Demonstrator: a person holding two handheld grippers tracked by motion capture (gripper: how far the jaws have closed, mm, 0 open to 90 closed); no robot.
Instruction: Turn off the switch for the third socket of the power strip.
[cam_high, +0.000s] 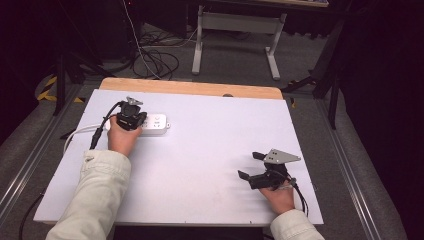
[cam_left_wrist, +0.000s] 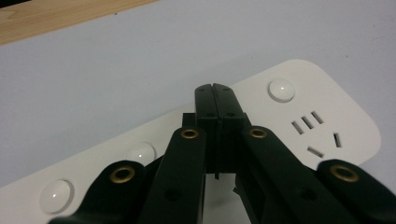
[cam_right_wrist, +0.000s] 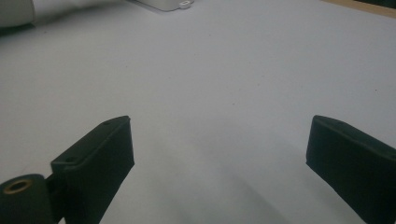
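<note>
Tongs: left tongs (cam_left_wrist: 215, 91) pressed together over unlabelled white power strip (cam_left_wrist: 299, 116), right tongs (cam_right_wrist: 219, 144) spread.

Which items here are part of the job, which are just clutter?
In play:
- white power strip
- left gripper, fingers shut over the strip
- right gripper, fingers open, resting on the table

Clutter:
- cables on floor
- desk frame behind

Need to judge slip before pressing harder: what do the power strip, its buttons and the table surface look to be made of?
Power strip: likely hard white plastic, satin finish, with crisp moulded slots.
Buttons: glossy domed plastic, judging by the bright highlights.
Table: matte white sheet, perhaps laminate or board, over a wood-look edge.
Left hand-held gripper: matte black, probably plastic, shut above the strip.
</note>
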